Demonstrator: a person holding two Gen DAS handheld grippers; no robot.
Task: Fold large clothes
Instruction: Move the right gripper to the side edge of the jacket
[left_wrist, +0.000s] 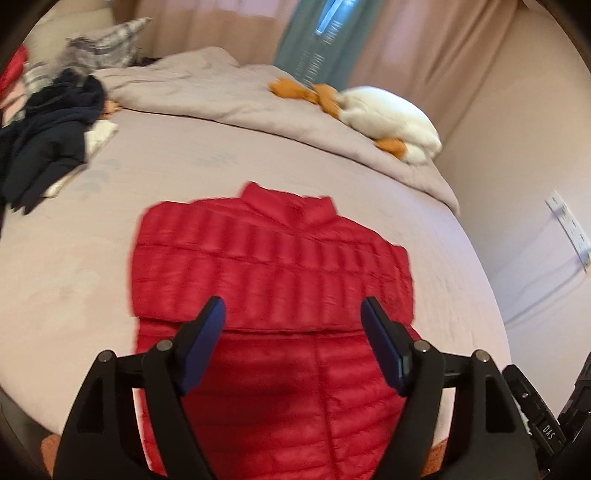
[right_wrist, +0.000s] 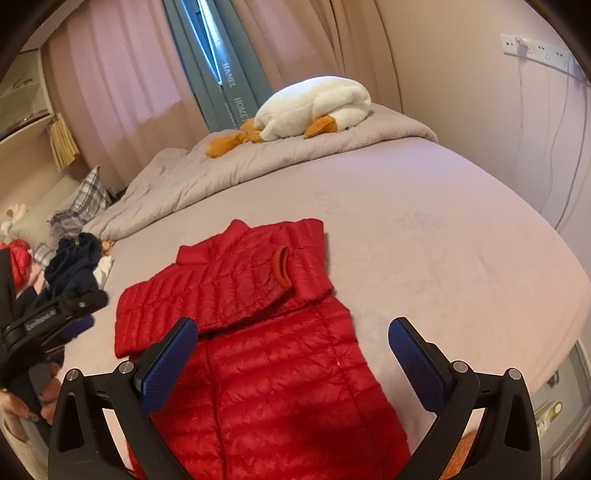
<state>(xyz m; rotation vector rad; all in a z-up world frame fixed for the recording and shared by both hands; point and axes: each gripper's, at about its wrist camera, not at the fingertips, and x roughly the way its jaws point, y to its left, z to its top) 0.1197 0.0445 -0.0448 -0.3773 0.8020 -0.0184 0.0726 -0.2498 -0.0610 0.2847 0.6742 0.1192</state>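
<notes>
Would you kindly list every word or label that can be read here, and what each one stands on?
"HOME" and "HANEL": on the teal curtain; further lettering there is cut off or blurred.
"DAS": on a black part at the left wrist view's lower right edge.
White lettering on the left claw's black body: too blurred to read.

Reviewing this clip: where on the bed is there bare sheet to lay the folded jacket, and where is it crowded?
Bare sheet lies between the red jacket, the bunched duvet and the wall-side edge. A narrower strip runs between jacket and dark clothes pile. That pile's corner is crowded, and the plush goose tops the duvet.
</notes>
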